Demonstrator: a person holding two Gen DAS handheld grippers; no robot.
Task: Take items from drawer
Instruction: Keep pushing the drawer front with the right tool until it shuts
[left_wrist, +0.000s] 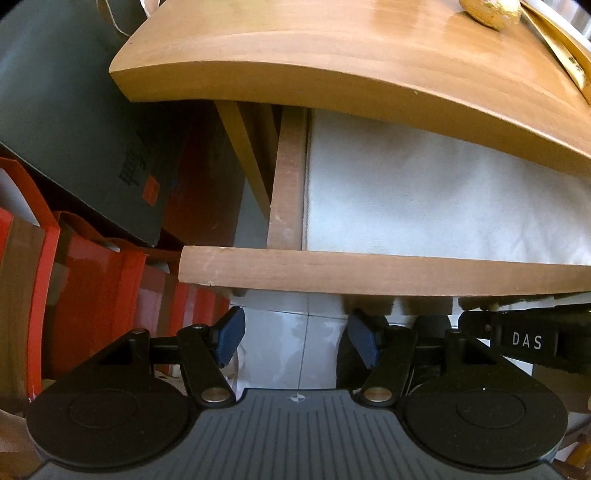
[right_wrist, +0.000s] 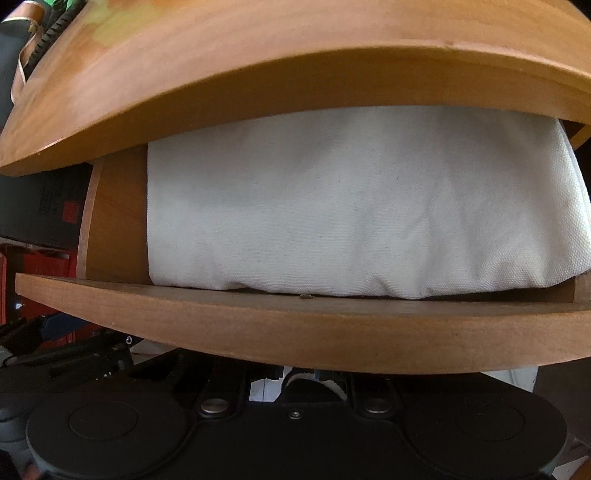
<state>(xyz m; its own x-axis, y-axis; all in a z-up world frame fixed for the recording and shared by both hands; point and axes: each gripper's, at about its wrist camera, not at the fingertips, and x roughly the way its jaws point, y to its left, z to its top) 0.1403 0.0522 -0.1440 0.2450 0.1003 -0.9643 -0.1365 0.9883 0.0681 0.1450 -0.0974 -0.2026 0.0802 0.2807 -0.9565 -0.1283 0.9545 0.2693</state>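
A wooden drawer (left_wrist: 369, 275) stands pulled out under a wooden tabletop (left_wrist: 332, 62); it also shows in the right wrist view (right_wrist: 295, 325). A folded white cloth bag (right_wrist: 351, 206) lies inside and fills most of it; it also shows in the left wrist view (left_wrist: 424, 195). My left gripper (left_wrist: 295, 338) is open and empty, below the drawer's front left corner. My right gripper sits under the drawer front, its fingertips hidden behind the front board; its body shows in the left wrist view (left_wrist: 528, 339).
Red paper bags (left_wrist: 92, 291) and a dark grey box (left_wrist: 74, 122) stand left of the table. A golden object (left_wrist: 491, 11) and papers lie on the tabletop. White floor tiles (left_wrist: 288, 354) show below the drawer.
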